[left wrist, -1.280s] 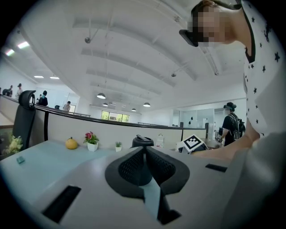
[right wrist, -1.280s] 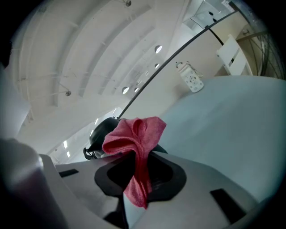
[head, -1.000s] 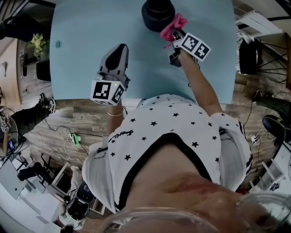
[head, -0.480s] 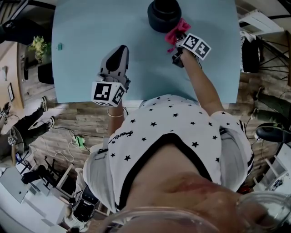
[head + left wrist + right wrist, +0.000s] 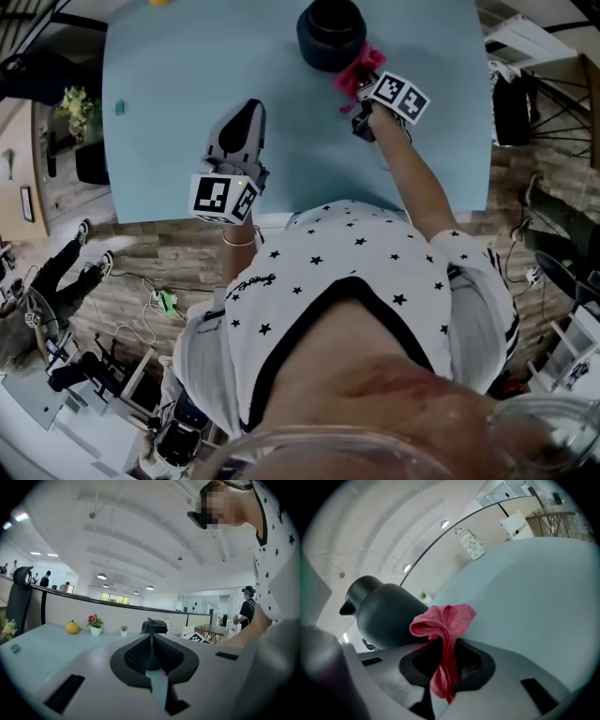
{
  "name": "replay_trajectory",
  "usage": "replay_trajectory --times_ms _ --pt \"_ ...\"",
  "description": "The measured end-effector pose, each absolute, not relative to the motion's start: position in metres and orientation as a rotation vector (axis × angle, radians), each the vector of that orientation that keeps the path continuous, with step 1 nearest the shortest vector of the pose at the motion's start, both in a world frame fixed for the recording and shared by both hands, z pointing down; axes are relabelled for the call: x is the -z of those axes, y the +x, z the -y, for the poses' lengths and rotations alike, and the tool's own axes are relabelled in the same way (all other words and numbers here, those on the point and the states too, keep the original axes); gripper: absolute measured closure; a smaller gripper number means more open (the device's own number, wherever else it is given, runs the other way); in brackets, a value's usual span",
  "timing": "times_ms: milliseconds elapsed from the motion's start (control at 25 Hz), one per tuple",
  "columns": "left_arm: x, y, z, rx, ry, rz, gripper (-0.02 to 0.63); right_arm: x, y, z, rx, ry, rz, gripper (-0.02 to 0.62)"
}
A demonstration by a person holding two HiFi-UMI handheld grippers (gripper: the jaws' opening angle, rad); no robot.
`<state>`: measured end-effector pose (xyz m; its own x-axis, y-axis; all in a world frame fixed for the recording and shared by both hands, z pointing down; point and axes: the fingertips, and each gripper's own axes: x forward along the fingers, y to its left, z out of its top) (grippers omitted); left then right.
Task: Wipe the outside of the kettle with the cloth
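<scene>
One claw on the cloth, one standing by as the kettle gets its wipe

The right gripper (image 5: pixel 446 653) has its jaws clamped on a pink cloth (image 5: pixel 443 620), the fabric pinched low and its free end bunched past the tips, so that soft folds rather than plastic meet the black kettle (image 5: pixel 389 613). The bunch lies against the kettle's rounded side, or just short of it (the angle does not settle the contact). The kettle stands upright at the far edge of the pale blue table (image 5: pixel 169 112), ahead of the person. The left gripper (image 5: pixel 151 641) is closed with nothing between its jaws. It hangs over the table's near side, well apart from the kettle, and is probably parked out of the wiping arm's way rather than steadying the pot. Only the head view shows both tools at once, with the cloth at the kettle's near right flank. The right gripper view alone shows the pinch and a white jar (image 5: pixel 471 543) farther back; the left gripper view alone takes in a yellow fruit (image 5: pixel 72 627) and a potted flower (image 5: pixel 95 624) along the table's far edge
</scene>
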<state>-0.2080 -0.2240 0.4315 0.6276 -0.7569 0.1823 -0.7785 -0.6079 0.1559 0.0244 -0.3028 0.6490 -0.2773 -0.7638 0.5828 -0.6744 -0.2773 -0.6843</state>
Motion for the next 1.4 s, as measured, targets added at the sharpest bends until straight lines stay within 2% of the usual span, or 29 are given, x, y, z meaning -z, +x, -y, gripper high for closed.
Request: replay_trajectory --times_ms 440,720,1400 --pt "-0.406 -0.183 0.198 -0.131 2.64 1.363 0.566 -0.568 0.066 0.286 1.28 -1.829 -2.095 0.525" --pt "-0.389 -0.156 0.174 -0.14 2.668 1.382 0.566 -0.505 0.055 0.277 1.041 -1.677 -2.319 0.525" --pt "-0.386 -0.161 0.143 -0.164 2.687 1.395 0.566 -0.454 0.007 0.248 1.027 -1.436 -2.177 0.525"
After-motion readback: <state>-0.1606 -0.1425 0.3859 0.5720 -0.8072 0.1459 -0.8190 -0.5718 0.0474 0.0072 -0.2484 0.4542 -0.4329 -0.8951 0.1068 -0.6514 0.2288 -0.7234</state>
